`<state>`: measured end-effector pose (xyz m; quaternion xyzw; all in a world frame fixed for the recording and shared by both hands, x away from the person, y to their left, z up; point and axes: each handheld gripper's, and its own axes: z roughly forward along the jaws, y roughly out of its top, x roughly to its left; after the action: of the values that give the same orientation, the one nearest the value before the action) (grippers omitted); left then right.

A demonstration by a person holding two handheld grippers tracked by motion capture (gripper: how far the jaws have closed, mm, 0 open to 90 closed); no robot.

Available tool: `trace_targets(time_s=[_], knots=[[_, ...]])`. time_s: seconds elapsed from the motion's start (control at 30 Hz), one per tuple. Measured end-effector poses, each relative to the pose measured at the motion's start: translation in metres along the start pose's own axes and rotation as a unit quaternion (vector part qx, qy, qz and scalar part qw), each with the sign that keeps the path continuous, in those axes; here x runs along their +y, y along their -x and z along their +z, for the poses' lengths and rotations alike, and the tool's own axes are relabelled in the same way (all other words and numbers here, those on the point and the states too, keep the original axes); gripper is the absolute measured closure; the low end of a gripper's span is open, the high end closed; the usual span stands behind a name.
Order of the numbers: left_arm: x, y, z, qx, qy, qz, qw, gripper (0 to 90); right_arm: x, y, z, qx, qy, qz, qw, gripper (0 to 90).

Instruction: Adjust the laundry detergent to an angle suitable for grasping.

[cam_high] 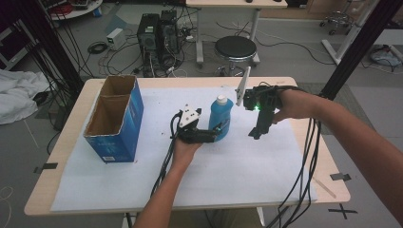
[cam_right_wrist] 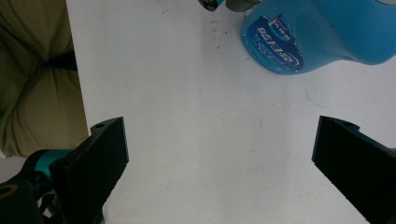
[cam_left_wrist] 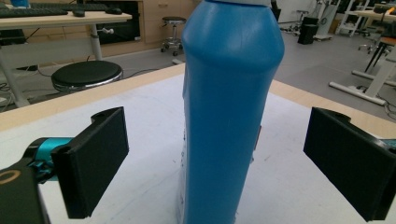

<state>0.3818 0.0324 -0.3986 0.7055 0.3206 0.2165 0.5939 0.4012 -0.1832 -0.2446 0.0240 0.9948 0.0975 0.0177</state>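
Note:
A blue plastic bottle (cam_high: 221, 117) with a white cap stands upright on the white sheet near the table's middle. My left gripper (cam_high: 219, 132) is open with its jaws on either side of the bottle's lower body, not touching it. In the left gripper view the bottle (cam_left_wrist: 229, 112) rises between the two spread jaws. My right gripper (cam_high: 256, 134) hangs open to the right of the bottle, pointing down at bare sheet. In the right gripper view the bottle (cam_right_wrist: 322, 35) lies at the top right, beyond the jaws.
An open blue cardboard box (cam_high: 116, 118) with two compartments stands at the table's left. White sheet (cam_high: 228, 175) covers most of the wooden table. Cables trail from both grippers toward the front edge. A stool (cam_high: 235, 48) and computer towers (cam_high: 158, 34) stand behind the table.

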Motion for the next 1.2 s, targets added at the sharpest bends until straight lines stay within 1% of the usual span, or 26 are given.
trace_targets(time_s=[0.03, 0.07, 0.1, 0.13, 0.17, 0.2, 0.23, 0.33, 0.43, 0.47, 0.5, 0.53, 0.6, 0.67, 0.8, 0.9, 0.93, 1.03, 1.07, 1.2], knots=[[0.0, 0.0, 0.0, 0.0, 0.0, 0.0, 1.0, 6.6, 0.0, 0.0, 0.0, 0.0, 0.0, 0.0, 1.0, 2.7], [0.001, 0.0, 0.004, -0.001, -0.003, -0.002, 1.0, 6.6, 0.0, -0.001, 0.0, 0.001, 0.0, 0.003, 1.0, 2.7], [0.001, 0.0, 0.004, -0.001, -0.003, -0.002, 1.0, 6.6, 0.0, -0.001, 0.0, 0.001, 0.0, 0.003, 1.0, 2.7], [0.0, 0.0, 0.008, -0.001, -0.005, -0.004, 1.0, 6.6, -0.001, 0.0, 0.0, -0.001, -0.001, 0.0, 1.0, 2.7], [0.0, 0.0, 0.008, -0.001, -0.005, -0.004, 1.0, 6.6, -0.001, 0.0, -0.001, 0.0, 0.0, 0.0, 1.0, 2.7], [-0.001, 0.0, 0.012, 0.0, -0.005, -0.004, 1.0, 6.6, -0.002, 0.0, -0.001, 0.0, 0.0, 0.005, 1.0, 2.7], [-0.001, 0.0, 0.012, 0.0, -0.005, -0.004, 1.0, 6.6, -0.002, 0.0, -0.001, -0.001, 0.001, 0.002, 1.0, 2.7], [-0.002, 0.001, 0.02, 0.007, -0.012, 0.001, 0.9999, 6.6, -0.004, 0.001, -0.001, 0.0, 0.002, 0.004, 1.0, 2.7], [-0.001, 0.001, 0.023, 0.007, -0.01, 0.002, 0.9999, 6.6, -0.004, 0.001, -0.001, -0.001, 0.0, 0.004, 1.0, 2.7], [-0.001, 0.003, 0.027, 0.008, -0.009, 0.007, 0.9999, 6.6, -0.005, 0.002, -0.001, -0.001, -0.001, 0.005, 1.0, 2.7], [-0.001, 0.003, 0.027, 0.008, -0.009, 0.007, 0.9999, 6.6, -0.005, 0.002, -0.001, -0.001, -0.001, 0.005, 1.0, 2.7], [-0.001, 0.004, 0.03, 0.007, -0.009, 0.008, 0.9999, 6.6, -0.005, 0.002, -0.002, 0.0, 0.001, 0.007, 1.0, 2.7], [-0.001, 0.004, 0.032, 0.005, -0.01, 0.006, 0.9999, 6.6, -0.005, 0.002, -0.002, 0.0, 0.002, 0.004, 1.0, 2.7], [-0.003, 0.003, 0.035, 0.003, -0.011, -0.001, 0.9999, 6.6, -0.005, 0.002, -0.002, 0.0, 0.003, 0.006, 1.0, 2.7], [-0.004, 0.002, 0.038, 0.003, -0.014, -0.003, 0.9999, 6.6, -0.005, 0.003, -0.001, 0.001, 0.001, 0.005, 1.0, 2.7], [-0.005, 0.002, 0.041, 0.004, -0.018, 0.0, 0.9998, 6.6, -0.005, 0.003, -0.001, 0.001, 0.002, 0.008, 1.0, 2.7], [-0.006, 0.003, 0.043, 0.004, -0.02, 0.005, 0.9998, 6.6, -0.006, 0.003, -0.001, 0.001, 0.003, 0.007, 1.0, 2.7], [-0.006, 0.002, 0.045, 0.006, -0.019, 0.005, 0.9998, 6.6, -0.006, 0.003, -0.002, 0.001, 0.002, 0.008, 1.0, 2.7], [-0.006, 0.001, 0.046, 0.004, -0.018, 0.0, 0.9998, 6.6, -0.007, 0.003, -0.002, 0.0, 0.002, 0.008, 1.0, 2.7], [-0.006, 0.003, 0.049, 0.003, -0.023, 0.003, 0.9997, 6.7, -0.008, 0.004, -0.003, 0.0, 0.003, 0.008, 1.0, 2.7]])
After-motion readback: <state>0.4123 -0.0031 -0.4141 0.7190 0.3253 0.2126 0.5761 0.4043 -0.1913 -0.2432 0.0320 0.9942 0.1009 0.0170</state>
